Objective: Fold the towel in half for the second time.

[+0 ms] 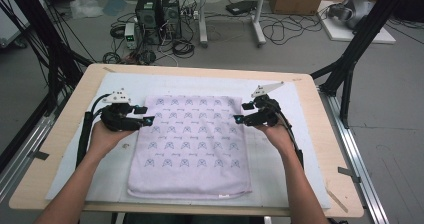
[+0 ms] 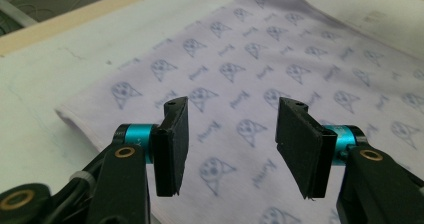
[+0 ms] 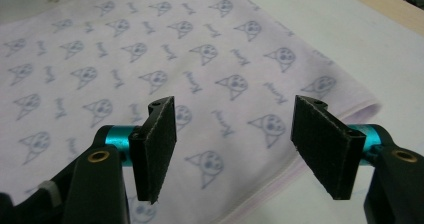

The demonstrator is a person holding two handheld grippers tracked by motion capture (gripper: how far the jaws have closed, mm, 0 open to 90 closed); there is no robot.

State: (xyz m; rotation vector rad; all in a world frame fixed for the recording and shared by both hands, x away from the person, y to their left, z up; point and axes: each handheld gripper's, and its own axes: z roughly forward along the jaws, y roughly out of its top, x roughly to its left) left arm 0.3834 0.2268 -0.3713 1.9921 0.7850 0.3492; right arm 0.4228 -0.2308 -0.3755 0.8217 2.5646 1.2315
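The folded towel (image 1: pixel 190 146) lies flat mid-table on a white mat (image 1: pixel 280 184) — squared up, likely for another fold. The left gripper (image 1: pixel 148 115) and right gripper (image 1: pixel 241 112) hover over its side edges, jaws spread, pinching nothing. Its printed script is too blurred to read.

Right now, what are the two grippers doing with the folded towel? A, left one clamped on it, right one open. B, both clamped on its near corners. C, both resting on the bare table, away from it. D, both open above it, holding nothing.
D: the left gripper and right gripper have their fingers apart, with the patterned towel lying flat below and nothing between them.
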